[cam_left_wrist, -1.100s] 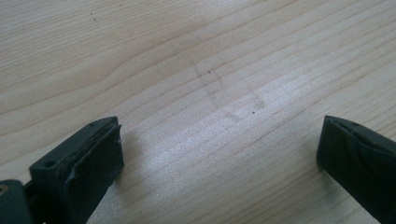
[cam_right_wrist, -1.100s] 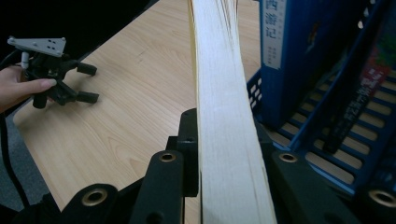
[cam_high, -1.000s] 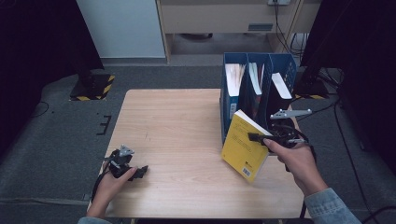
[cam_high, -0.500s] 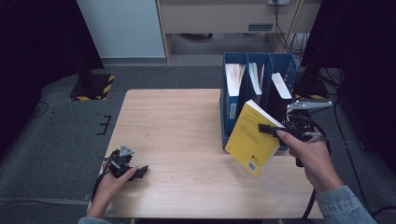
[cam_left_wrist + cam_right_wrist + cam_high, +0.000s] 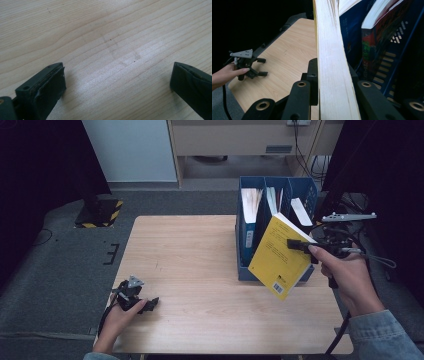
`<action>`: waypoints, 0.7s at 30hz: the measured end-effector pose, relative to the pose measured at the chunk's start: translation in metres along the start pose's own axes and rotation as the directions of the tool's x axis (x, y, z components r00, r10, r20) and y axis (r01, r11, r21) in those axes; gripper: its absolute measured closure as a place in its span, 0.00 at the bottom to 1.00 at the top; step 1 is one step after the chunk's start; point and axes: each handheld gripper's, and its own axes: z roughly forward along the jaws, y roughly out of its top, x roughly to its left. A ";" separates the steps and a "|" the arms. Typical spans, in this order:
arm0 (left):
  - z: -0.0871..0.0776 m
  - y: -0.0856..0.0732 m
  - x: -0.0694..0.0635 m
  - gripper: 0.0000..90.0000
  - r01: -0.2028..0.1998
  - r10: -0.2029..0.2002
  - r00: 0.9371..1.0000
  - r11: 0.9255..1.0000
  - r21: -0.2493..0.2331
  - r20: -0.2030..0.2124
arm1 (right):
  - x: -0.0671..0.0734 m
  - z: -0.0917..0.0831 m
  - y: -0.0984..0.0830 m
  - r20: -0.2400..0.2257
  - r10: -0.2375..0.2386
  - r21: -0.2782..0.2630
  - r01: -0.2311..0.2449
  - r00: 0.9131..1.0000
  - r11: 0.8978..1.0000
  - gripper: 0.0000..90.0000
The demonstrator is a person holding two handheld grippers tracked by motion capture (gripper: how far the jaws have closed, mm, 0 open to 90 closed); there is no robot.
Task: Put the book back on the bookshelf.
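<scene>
A yellow paperback [image 5: 277, 255] hangs tilted in the air just in front of the blue file holder [image 5: 245, 247] at the table's right side. My right gripper [image 5: 298, 245] is shut on the book's upper right edge. In the right gripper view the pale page edge of the book [image 5: 332, 52] runs upward between the two black jaws of my right gripper [image 5: 332, 73]. My left gripper [image 5: 149, 303] rests on the table near the front left corner, held by a hand. Its jaws [image 5: 117, 75] stand wide open over bare wood.
The file holder has three slots with books and papers [image 5: 250, 200] standing in them; one thick book [image 5: 382, 32] is close beside the yellow one. The wooden table [image 5: 190, 250] lies between the two hands. Dark floor and cables surround it.
The right gripper has lifted the yellow book and carried it right and back, up against the front of the file holder. The left gripper has stayed put.
</scene>
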 end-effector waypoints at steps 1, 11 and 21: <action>0.000 0.000 0.000 0.00 0.000 0.000 1.000 1.000 -0.001 0.000 | 0.000 -0.001 0.001 0.005 -0.001 0.000 0.001 1.000 1.000 0.82; 0.000 0.000 -0.001 0.00 -0.004 0.004 1.000 1.000 0.002 0.002 | -0.020 -0.019 0.000 0.080 0.018 -0.016 -0.017 0.997 1.000 0.82; 0.000 0.000 -0.002 0.00 -0.005 0.005 1.000 1.000 0.002 0.004 | -0.033 -0.024 0.004 0.140 0.032 -0.019 -0.030 0.990 0.999 0.82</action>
